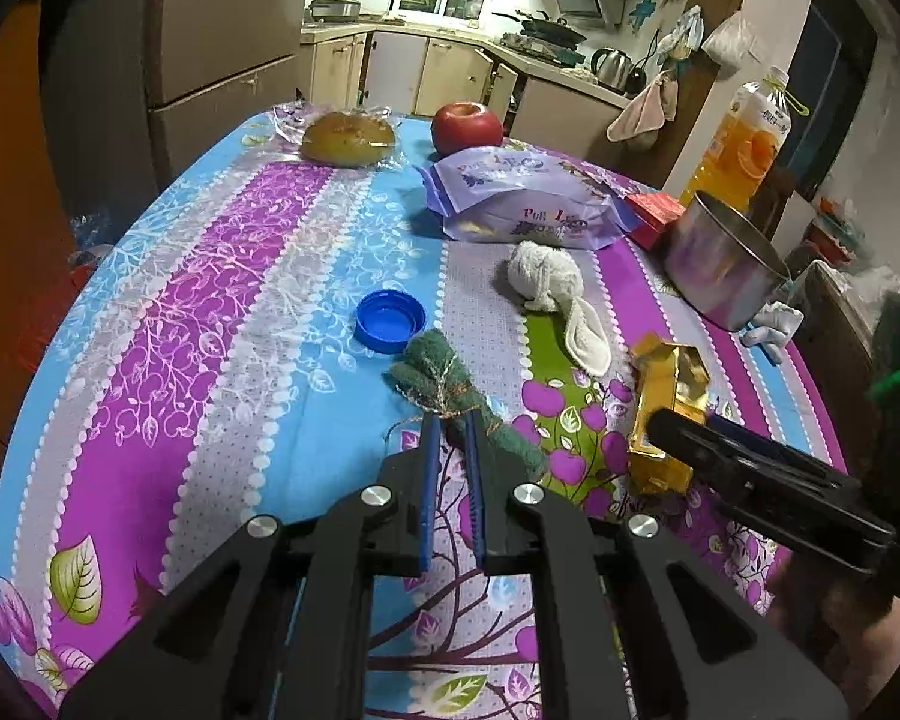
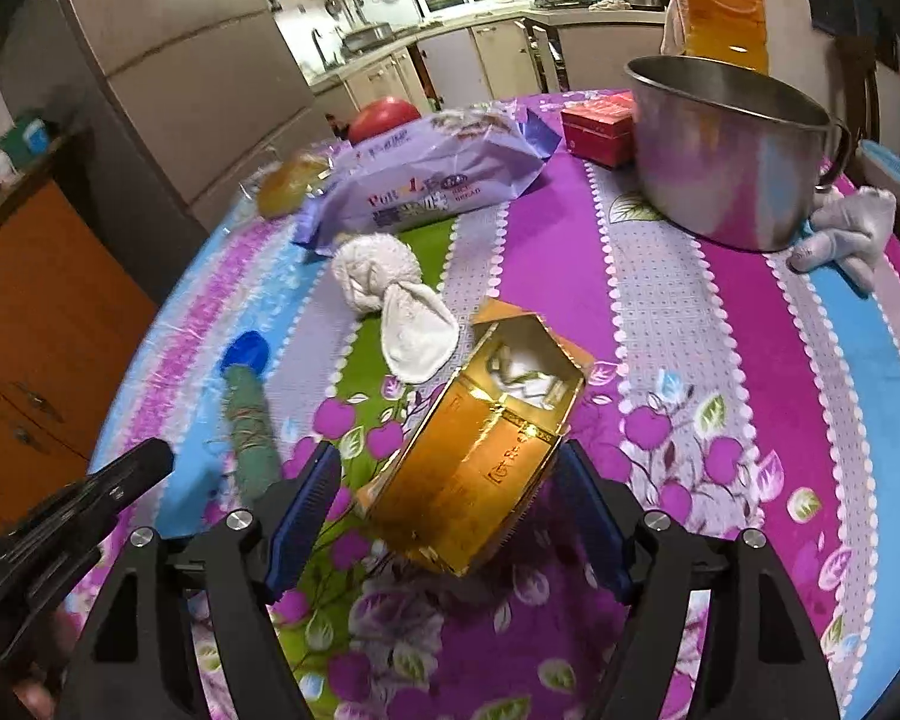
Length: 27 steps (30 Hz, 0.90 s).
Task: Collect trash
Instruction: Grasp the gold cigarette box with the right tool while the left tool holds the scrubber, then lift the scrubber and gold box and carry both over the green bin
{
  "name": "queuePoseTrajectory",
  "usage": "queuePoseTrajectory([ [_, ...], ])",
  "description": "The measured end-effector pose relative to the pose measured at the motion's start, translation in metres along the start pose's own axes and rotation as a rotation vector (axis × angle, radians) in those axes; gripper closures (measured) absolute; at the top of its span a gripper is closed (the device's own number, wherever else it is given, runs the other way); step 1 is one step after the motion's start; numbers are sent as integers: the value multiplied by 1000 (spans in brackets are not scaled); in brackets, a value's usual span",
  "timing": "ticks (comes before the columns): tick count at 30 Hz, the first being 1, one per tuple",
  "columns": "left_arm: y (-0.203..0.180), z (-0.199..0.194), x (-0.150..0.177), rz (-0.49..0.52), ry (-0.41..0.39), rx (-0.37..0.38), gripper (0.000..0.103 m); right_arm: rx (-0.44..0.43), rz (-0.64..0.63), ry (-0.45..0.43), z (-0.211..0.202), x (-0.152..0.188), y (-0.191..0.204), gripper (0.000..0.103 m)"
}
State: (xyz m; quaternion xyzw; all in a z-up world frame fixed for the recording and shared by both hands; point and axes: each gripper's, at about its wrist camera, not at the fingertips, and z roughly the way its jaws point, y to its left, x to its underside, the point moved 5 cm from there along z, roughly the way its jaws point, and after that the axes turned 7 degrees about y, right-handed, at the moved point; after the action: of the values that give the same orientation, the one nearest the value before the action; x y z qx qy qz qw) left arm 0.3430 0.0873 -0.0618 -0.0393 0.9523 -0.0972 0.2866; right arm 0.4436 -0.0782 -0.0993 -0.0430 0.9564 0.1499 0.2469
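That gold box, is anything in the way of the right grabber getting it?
Nothing visible is. The gold box already sits between the open fingers of the right gripper. The white cloth lies beyond the box, and the green roll lies off to its left.

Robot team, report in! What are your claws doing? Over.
Left claw nearly closed, empty, at green cloth roll. Right claw open around gold box, not gripping. White cloth just beyond.

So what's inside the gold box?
The gold box is open at its far end, and crumpled white paper shows inside. Its walls hide anything deeper in.
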Motion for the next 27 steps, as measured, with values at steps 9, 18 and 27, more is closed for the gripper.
queuePoseTrajectory([
  [9,6,25,-1,-75,87,98,66,32,-78,-28,8,7,0,53],
  [18,-11,46,-12,-84,75,-11,39,-17,-84,-42,0,17,-7,56],
  [27,-24,50,-3,3,53,-121,86,22,-148,-144,-41,29,-6,56],
])
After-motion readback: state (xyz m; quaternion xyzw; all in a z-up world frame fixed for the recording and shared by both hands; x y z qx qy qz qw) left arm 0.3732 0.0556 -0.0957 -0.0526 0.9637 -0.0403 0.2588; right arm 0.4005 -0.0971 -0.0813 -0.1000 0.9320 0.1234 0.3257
